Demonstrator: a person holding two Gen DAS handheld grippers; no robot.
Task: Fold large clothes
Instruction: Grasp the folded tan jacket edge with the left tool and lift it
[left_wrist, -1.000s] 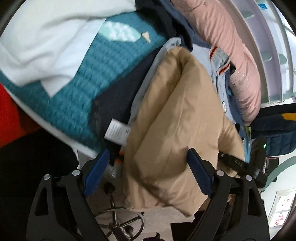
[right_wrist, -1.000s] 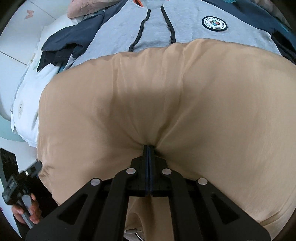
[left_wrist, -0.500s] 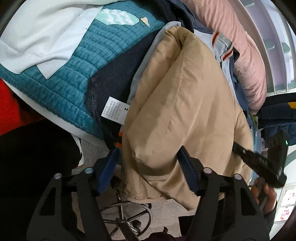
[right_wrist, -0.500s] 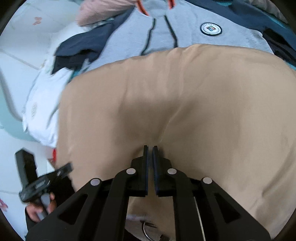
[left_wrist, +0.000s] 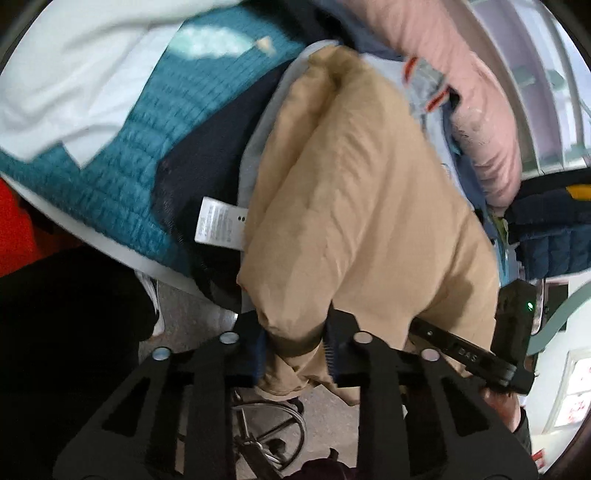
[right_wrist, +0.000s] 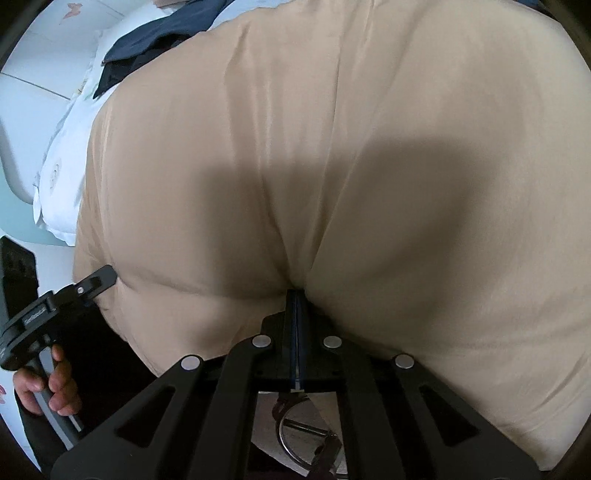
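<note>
A large tan padded jacket (left_wrist: 369, 206) lies over a pile of clothes at the bed's edge and fills the right wrist view (right_wrist: 332, 147). My left gripper (left_wrist: 295, 343) is closed on a bunched tan corner with a darker hem. My right gripper (right_wrist: 296, 295) is shut on a pinched fold of the same jacket's lower edge. The right gripper also shows in the left wrist view (left_wrist: 480, 354), at the jacket's right side. The left gripper shows in the right wrist view (right_wrist: 74, 291), at the jacket's left side.
Under the jacket lie a dark navy garment with a white label (left_wrist: 218, 221), a teal quilted blanket (left_wrist: 147, 147), a white sheet (left_wrist: 74, 74) and a pink garment (left_wrist: 480, 110). A navy puffer (left_wrist: 554, 229) hangs at right. A stool base (left_wrist: 273, 435) stands on the floor below.
My left gripper has closed from wide open onto the jacket's corner. My right gripper opened slightly half a second ago and is shut again, with the jacket now closer and filling its view.
</note>
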